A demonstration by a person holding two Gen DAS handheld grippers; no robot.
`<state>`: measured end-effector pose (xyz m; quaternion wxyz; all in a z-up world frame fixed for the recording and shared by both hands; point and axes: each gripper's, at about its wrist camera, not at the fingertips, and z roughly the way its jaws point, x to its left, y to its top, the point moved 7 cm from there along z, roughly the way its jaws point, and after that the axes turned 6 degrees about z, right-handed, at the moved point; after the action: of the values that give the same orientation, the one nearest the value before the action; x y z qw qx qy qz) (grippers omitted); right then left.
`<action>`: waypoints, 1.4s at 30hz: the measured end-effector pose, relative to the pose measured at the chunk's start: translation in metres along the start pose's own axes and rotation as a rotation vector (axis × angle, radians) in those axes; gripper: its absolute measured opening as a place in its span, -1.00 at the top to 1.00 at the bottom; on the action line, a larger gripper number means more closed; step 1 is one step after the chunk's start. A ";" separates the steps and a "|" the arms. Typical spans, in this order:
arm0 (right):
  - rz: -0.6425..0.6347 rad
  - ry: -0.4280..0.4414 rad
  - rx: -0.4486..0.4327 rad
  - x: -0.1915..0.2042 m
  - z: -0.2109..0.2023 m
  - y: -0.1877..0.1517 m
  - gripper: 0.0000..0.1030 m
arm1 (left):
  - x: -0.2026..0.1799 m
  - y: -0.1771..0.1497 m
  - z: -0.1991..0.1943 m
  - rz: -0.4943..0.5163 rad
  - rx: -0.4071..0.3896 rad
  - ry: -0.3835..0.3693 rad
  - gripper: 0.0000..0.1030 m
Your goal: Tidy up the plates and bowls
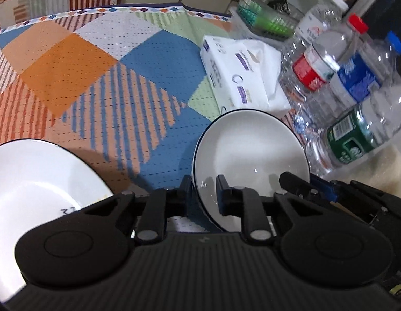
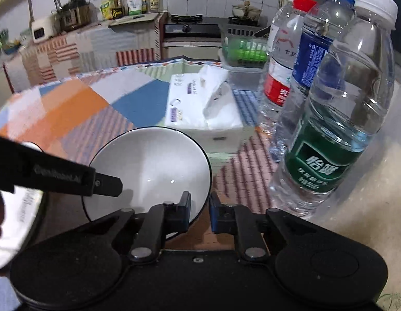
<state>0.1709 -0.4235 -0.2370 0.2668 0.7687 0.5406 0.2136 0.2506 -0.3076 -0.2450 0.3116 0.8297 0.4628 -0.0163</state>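
**Bowl gripped at its rim from two sides**

The bowl [image 1: 249, 155], white with a thin dark rim, sat tilted above the patchwork-patterned cloth [image 1: 97, 77] that covered the worktop, its hollow turned towards both cameras. The left tongs [image 1: 204, 191] were pinched narrow on its near-left rim, one finger outside the wall and the other inside the hollow. The right tongs [image 2: 199, 212] were likewise closed on the rim at the bowl's [image 2: 151, 171] near-right edge, the rim running between the two pads. In the right wrist view the left tongs [image 2: 107, 185] showed as a dark bar reaching in from the left, its tip at the bowl's left edge; in the left wrist view the right tongs [image 1: 299, 181] came in from the right, against the bowl's lower right rim.

A white plate [image 1: 40, 181] with a dark rim lay to the left of the bowl, apart from it and partly hidden by the tongs' body. Just behind the bowl lay a white pack of tissues [image 2: 203, 106], a sheet sticking out of its top. To the right stood a cluster of clear plastic bottles: one with a green label [image 2: 327, 171] nearest, one with a blue label [image 2: 312, 54] and one with a red label [image 2: 278, 83] behind it. Further back sat a container with green contents [image 2: 242, 49], and beyond it a kitchen counter with a stove [image 2: 190, 26].
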 end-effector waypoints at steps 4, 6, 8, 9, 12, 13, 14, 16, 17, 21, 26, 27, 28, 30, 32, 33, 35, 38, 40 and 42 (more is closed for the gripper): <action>0.021 0.049 -0.007 0.012 -0.002 0.016 0.68 | 0.017 0.012 -0.012 -0.017 -0.021 0.039 0.65; 0.038 0.085 -0.002 0.020 0.002 0.026 0.68 | 0.031 0.021 -0.020 -0.041 -0.035 0.050 0.65; 0.028 0.115 -0.003 0.033 0.006 0.038 0.68 | 0.047 0.030 -0.029 -0.062 -0.052 0.066 0.65; 0.019 0.133 -0.003 0.040 0.008 0.044 0.68 | 0.055 0.035 -0.034 -0.073 -0.064 0.077 0.65; -0.005 0.186 0.009 0.064 0.017 0.062 0.68 | 0.080 0.049 -0.046 -0.116 -0.093 0.100 0.65; -0.015 0.201 0.015 0.071 0.021 0.068 0.68 | 0.089 0.054 -0.050 -0.134 -0.099 0.107 0.65; -0.028 0.213 0.025 0.079 0.026 0.072 0.68 | 0.096 0.056 -0.053 -0.147 -0.103 0.114 0.65; -0.038 0.242 0.049 0.093 0.037 0.081 0.68 | 0.112 0.062 -0.057 -0.165 -0.109 0.140 0.65; -0.038 0.259 0.062 0.100 0.042 0.084 0.68 | 0.120 0.065 -0.057 -0.172 -0.110 0.152 0.65; -0.020 0.314 0.128 0.124 0.065 0.096 0.68 | 0.146 0.074 -0.057 -0.195 -0.112 0.186 0.65; -0.033 0.322 0.181 0.147 0.089 0.101 0.69 | 0.167 0.073 -0.044 -0.204 -0.068 0.235 0.65; -0.036 0.320 0.196 0.151 0.094 0.100 0.69 | 0.169 0.070 -0.042 -0.204 -0.062 0.241 0.65; -0.032 0.320 0.213 0.153 0.098 0.098 0.69 | 0.170 0.068 -0.040 -0.206 -0.055 0.243 0.65; -0.022 0.314 0.237 0.156 0.105 0.096 0.69 | 0.174 0.062 -0.034 -0.223 -0.035 0.238 0.65; -0.021 0.306 0.241 0.157 0.109 0.094 0.69 | 0.177 0.055 -0.027 -0.252 -0.017 0.231 0.65; -0.029 0.301 0.240 0.158 0.112 0.094 0.70 | 0.178 0.052 -0.024 -0.265 -0.013 0.229 0.65; -0.039 0.299 0.228 0.159 0.112 0.094 0.70 | 0.180 0.051 -0.023 -0.283 -0.031 0.227 0.65; -0.062 0.302 0.215 0.161 0.109 0.095 0.69 | 0.182 0.048 -0.026 -0.319 -0.036 0.222 0.56; -0.074 0.301 0.193 0.160 0.102 0.098 0.62 | 0.182 0.046 -0.034 -0.317 -0.040 0.231 0.54; -0.086 0.314 0.179 0.157 0.091 0.100 0.62 | 0.181 0.046 -0.045 -0.293 -0.049 0.258 0.45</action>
<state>0.3497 -0.3188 -0.2361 0.1185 0.7228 0.6249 0.2704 0.3774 -0.1641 -0.2429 0.2640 0.7411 0.6148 0.0561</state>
